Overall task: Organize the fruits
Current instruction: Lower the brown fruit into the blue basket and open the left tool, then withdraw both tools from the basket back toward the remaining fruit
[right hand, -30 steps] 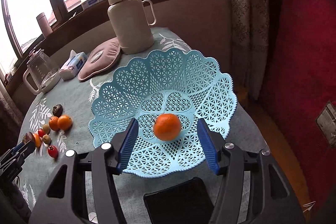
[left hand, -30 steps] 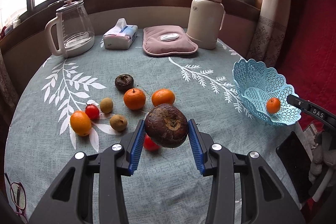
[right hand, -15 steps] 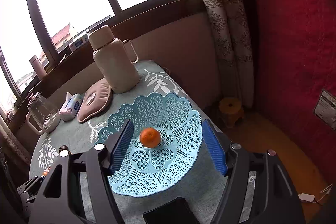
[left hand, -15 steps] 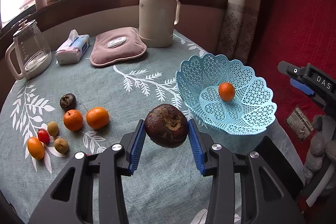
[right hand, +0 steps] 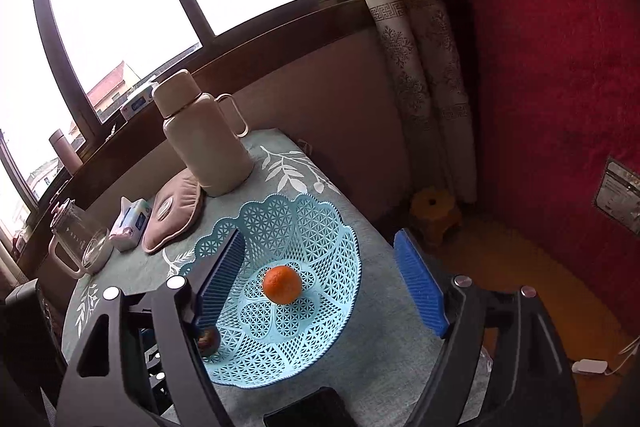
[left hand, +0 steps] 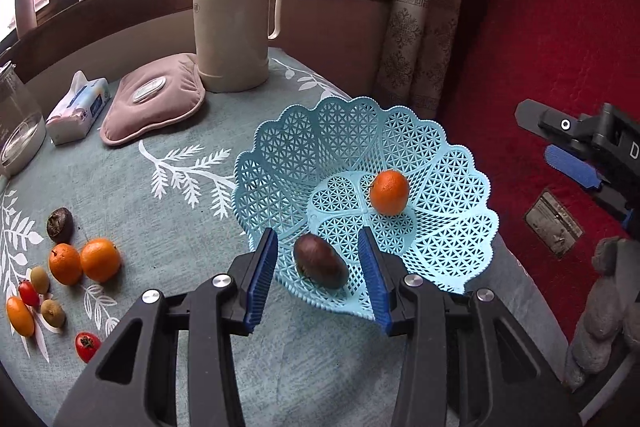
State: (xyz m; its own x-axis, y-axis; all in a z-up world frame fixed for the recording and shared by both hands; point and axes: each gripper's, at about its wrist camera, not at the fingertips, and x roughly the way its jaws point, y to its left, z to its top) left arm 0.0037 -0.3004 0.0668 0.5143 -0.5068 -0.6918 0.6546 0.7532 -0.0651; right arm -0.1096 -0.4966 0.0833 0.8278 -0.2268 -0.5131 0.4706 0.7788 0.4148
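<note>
Fruits sit partly in the pale blue latticed plastic basket [left hand: 440,155] at the table's right edge: a round orange tangerine [left hand: 389,192] near its centre and a dark brown oval fruit [left hand: 320,261] on its near left wall. The left gripper [left hand: 318,279] hovers over that brown fruit, blue pads apart and not touching it. The right gripper [right hand: 320,291], jaws opening and empty, hangs above the basket. More oranges, small green fruits and red tomatoes [left hand: 52,283] lie on the grey leaf-print tablecloth [left hand: 180,211] at far left.
</note>
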